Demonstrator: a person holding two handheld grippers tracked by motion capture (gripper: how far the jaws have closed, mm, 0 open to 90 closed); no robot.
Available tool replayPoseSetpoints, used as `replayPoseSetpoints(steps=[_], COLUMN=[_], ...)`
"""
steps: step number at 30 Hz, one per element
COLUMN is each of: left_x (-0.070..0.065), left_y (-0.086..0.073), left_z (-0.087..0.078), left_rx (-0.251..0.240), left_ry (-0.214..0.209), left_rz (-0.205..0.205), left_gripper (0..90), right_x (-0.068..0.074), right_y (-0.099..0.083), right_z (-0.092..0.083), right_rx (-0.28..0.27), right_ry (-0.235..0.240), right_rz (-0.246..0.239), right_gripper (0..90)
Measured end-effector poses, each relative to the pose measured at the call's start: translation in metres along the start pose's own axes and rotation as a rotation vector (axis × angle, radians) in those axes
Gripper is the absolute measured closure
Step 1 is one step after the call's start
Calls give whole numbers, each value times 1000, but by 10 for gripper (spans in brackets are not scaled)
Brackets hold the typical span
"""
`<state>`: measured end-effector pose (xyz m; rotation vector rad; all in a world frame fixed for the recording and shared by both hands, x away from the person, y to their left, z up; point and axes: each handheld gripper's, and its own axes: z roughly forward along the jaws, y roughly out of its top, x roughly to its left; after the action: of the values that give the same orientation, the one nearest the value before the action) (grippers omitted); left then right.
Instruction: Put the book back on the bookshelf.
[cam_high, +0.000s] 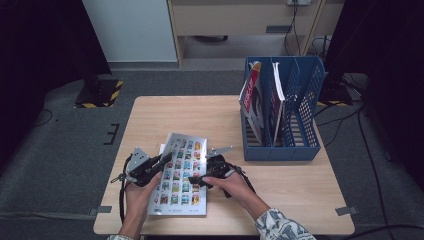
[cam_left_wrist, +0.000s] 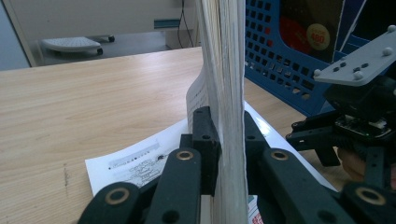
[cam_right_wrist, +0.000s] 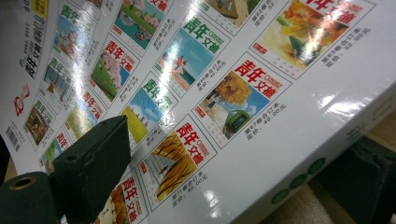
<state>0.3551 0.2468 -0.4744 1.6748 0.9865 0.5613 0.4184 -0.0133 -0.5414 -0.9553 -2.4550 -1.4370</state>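
One magazine with a grid of small cover pictures is counted on the worktop, with one printed white sheet seen under it. One blue file rack is counted, divided into three compartments. Two magazines are seen standing in it; whether more are hidden between them cannot be told. Two claws are counted: the left claw and the right claw.
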Motion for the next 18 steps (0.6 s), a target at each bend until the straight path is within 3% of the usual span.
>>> replayPoseSetpoints(steps=[7,13,18], left_x=[11,20,26], left_y=[-9,-18,-24], left_z=[10,23,22], left_rx=[60,174,208], left_ry=[40,92,163], left_rz=[-21,-2,-19], left_gripper=[812,786,634], right_x=[-5,-2,-2], right_y=[0,1,1], right_z=[-2,-1,-1], right_rx=[-11,-3,-3], right_ry=[0,-23,-24], right_rz=[14,-11,-13], right_gripper=[164,168,168])
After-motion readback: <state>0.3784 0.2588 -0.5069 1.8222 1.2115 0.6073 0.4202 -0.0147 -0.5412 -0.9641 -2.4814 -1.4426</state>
